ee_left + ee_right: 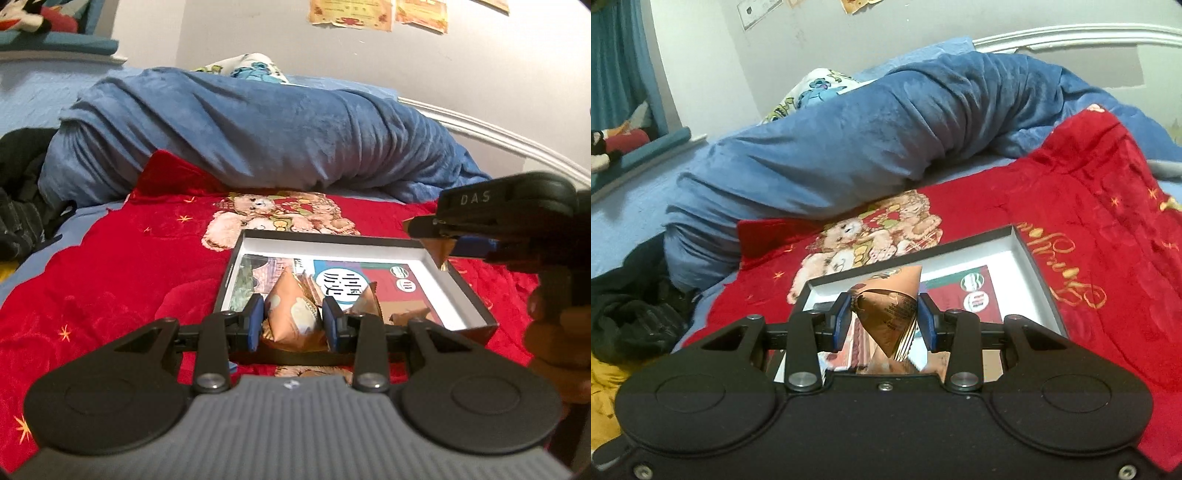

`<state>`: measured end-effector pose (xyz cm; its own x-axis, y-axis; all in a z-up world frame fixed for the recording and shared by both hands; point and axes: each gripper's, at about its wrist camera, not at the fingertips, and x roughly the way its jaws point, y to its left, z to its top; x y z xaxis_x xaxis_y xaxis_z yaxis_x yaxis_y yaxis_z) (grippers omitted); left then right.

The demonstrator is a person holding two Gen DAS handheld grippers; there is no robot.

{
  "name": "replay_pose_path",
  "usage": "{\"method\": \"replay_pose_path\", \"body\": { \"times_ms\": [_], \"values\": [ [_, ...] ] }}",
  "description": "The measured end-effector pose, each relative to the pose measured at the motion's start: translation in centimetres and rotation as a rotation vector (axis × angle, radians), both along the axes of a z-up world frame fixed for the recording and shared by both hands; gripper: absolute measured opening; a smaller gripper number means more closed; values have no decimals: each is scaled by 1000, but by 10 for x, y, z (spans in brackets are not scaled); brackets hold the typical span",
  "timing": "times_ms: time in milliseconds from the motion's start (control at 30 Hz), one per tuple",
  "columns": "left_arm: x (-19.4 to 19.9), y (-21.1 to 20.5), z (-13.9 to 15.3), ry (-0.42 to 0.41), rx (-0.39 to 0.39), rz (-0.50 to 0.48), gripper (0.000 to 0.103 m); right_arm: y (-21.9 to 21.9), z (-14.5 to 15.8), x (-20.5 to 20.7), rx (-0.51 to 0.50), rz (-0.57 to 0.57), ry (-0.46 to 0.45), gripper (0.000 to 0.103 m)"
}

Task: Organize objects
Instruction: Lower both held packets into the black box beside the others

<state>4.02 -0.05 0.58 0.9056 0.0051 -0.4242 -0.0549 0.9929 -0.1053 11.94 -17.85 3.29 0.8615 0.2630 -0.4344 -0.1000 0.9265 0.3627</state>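
A shallow black box with white inner walls [334,246] lies on a red blanket and holds printed cards and several orange pyramid-shaped packets. My left gripper [293,325] is shut on one orange packet [291,314] at the box's near edge. My right gripper [884,320] is shut on another orange packet [890,310], held above the box [1030,258]. In the left wrist view the right gripper [443,242] hangs over the box's far right corner with an orange packet tip [441,251] showing.
A red teddy-bear blanket [122,273] covers the bed. A rolled blue blanket [240,133] lies behind the box. Dark clothes [18,192] sit at the left. A white bed frame [480,129] and the wall are beyond.
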Motion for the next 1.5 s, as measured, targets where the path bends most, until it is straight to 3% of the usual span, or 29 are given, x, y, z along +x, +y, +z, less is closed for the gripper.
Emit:
{"method": "replay_pose_path", "body": {
  "times_ms": [100, 267, 367, 533, 633, 833, 1133, 1333, 1500],
  "values": [
    [2, 2, 2, 9, -18, 28, 38, -4, -13, -1, 45, -4, -4, 37],
    [7, -2, 3, 21, 5, 36, 38, -20, -30, 13, 93, -55, 88, 37],
    [13, -1, 4, 40, -22, 46, 38, -29, -29, 19, 78, -67, 67, 37],
    [27, -7, 12, 4, 2, 57, 38, -37, -25, 20, 77, -65, 44, 37],
    [43, -11, 19, -18, -43, 55, 38, -39, -23, 22, 75, -76, 38, 37],
    [68, -28, 30, -75, -51, 20, 38, -44, -22, 21, 57, -89, 21, 37],
    [99, -41, 18, -63, -49, -15, 38, -56, -32, 32, 58, -135, 42, 37],
    [115, -49, 18, -81, -32, -39, 38, -70, -38, 35, 128, -152, 61, 37],
    [117, -61, 12, -81, -16, -83, 39, -66, -42, 38, 107, -148, 69, 37]
  ]
}}
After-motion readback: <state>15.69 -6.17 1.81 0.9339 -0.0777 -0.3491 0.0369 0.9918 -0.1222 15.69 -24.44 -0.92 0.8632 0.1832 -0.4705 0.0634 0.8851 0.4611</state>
